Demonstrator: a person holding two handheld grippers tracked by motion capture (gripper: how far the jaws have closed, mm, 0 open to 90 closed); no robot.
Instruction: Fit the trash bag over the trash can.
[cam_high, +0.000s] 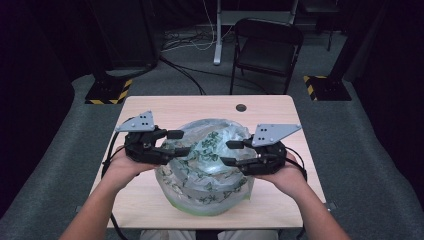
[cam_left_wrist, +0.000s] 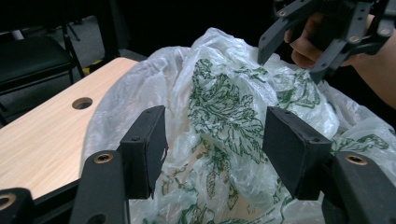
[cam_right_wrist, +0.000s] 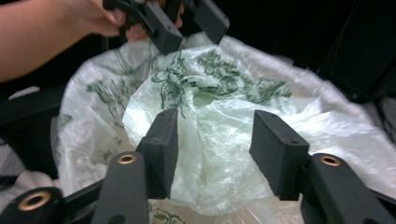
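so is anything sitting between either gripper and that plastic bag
Nothing visible does. The left gripper and the right gripper face each other over the plastic bag with jaws apart. In each gripper view crumpled film bulges straight ahead between the open jaws, with no other thing in front of it on the table.

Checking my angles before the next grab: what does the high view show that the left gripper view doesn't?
High view alone: the left gripper itself with its grey three-cornered plate, both forearms, and the black folding chair behind the table.

Left gripper view alone: a close look between its own black jaws, standing apart with crinkled film beyond them.

Both: the translucent green-printed plastic bag, the light wooden table with its round hole, and the right gripper.
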